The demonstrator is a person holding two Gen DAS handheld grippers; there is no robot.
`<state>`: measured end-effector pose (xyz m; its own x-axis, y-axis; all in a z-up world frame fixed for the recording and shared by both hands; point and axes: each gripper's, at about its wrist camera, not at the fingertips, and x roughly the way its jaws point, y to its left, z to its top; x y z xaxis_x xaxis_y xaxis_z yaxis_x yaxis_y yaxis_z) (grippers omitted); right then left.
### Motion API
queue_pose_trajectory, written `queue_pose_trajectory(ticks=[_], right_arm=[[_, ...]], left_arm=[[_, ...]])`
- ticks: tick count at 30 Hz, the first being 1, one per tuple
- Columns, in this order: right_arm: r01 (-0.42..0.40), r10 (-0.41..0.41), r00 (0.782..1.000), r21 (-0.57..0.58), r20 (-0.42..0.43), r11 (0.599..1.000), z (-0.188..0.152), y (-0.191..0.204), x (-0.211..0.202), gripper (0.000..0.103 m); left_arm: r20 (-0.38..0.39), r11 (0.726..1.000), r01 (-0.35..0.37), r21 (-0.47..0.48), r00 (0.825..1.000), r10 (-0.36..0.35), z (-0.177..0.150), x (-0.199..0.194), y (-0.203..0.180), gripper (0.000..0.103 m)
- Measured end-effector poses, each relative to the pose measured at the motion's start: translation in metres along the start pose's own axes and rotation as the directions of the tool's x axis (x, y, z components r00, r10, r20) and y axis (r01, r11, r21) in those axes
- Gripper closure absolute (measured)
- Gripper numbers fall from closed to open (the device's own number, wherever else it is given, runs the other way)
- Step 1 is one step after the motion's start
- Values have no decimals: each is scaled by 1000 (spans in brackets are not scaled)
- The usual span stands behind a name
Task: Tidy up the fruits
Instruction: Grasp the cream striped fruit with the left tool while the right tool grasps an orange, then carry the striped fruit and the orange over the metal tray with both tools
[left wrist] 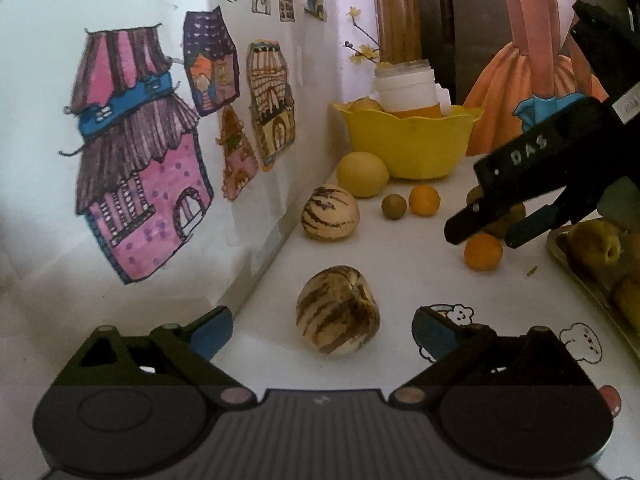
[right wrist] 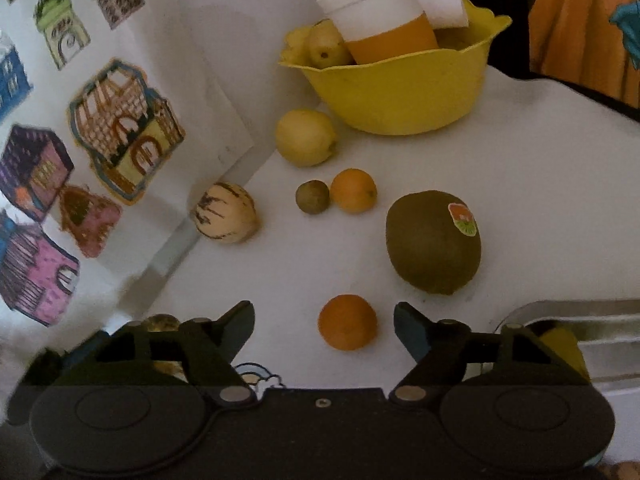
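My left tongs (left wrist: pixel 322 330) gape wide, empty; striped melon (left wrist: pixel 337 311) sits on the bench (left wrist: pixel 400 276) dead ahead between the tips, long axis roughly upright. My right tongs (right wrist: pixel 324 320) likewise wide, empty, small orange (right wrist: pixel 347 322) between tips (nearer arm for it). Right tongs body reads "DAS"; kiwi (right wrist: pixel 433 242) sticker illegible.

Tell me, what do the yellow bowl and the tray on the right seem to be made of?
The yellow bowl looks like plastic: even colour, matte skin, a thin wavy moulded rim. The tray seems to be metal, perhaps steel or aluminium, going by its silvery grey sheen and thin rolled edge. Only a corner of it shows, so that is less sure.
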<state>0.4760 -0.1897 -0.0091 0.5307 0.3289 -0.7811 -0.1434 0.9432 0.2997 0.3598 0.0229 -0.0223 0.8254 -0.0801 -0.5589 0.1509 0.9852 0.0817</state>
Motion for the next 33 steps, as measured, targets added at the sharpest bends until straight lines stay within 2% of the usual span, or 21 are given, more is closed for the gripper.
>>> queue_pose_trajectory(ticks=[4,11,14,16,20,22,33], right_arm=[[7,-7,1000,-10,-12,1000,-2,2,6,36],[16,-16,1000,-49,-8,999,-6,7,12,43],[21,-22,1000,-53,-3,998,-6,6,12,52],[27,-27,1000,-67,1,997,-7,6,12,56],[42,-42,999,-104,8,994,-8,8,12,62],[45,-45,999,-108,10,993,-9,7,11,65],[-2,1,1000,-93,-11,996,-17,5,4,68]], left_arm=[[-8,1000,1,7,1000,-1,0,6,-1,10],[-21,1000,18,-6,1000,-18,3,13,0,20],[-40,1000,16,-13,999,-16,4,16,-1,27],[-58,1000,-1,-8,998,1,4,19,-3,38],[-58,1000,-9,-10,998,9,5,20,-4,43],[-56,1000,-8,-7,998,7,5,21,-5,49],[-73,1000,10,-21,997,-11,4,13,-7,51]])
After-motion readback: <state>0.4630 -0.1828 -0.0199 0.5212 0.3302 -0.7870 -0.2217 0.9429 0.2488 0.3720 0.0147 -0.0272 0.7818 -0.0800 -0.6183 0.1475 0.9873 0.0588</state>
